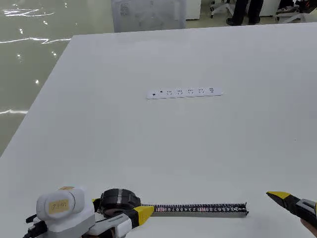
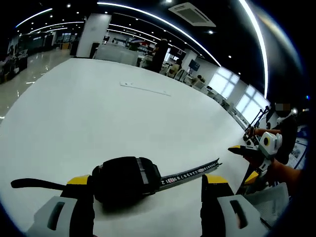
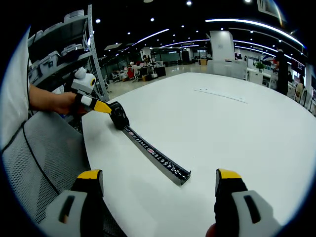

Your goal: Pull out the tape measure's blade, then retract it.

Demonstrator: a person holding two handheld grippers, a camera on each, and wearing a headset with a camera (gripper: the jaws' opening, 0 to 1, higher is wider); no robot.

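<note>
Both gape wide: left tongs (image 2: pixel 146 180) low astride the tape measure (image 1: pixel 119 201), right tongs (image 3: pixel 158 174) empty, facing its blade (image 1: pixel 198 208).

One tape measure (image 1: pixel 119 200) lies on the single tabletop (image 1: pixel 208 148). One white power strip (image 1: pixel 184 92) lies well beyond the tape measure. Two grippers flank it: left gripper (image 2: pixel 147 181), right gripper (image 3: pixel 159 177).

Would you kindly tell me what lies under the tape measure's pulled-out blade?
The plain white tabletop; the dark numbered blade lies flat along it, running out from the black round case. The strip of table directly beneath the blade is covered.
</note>
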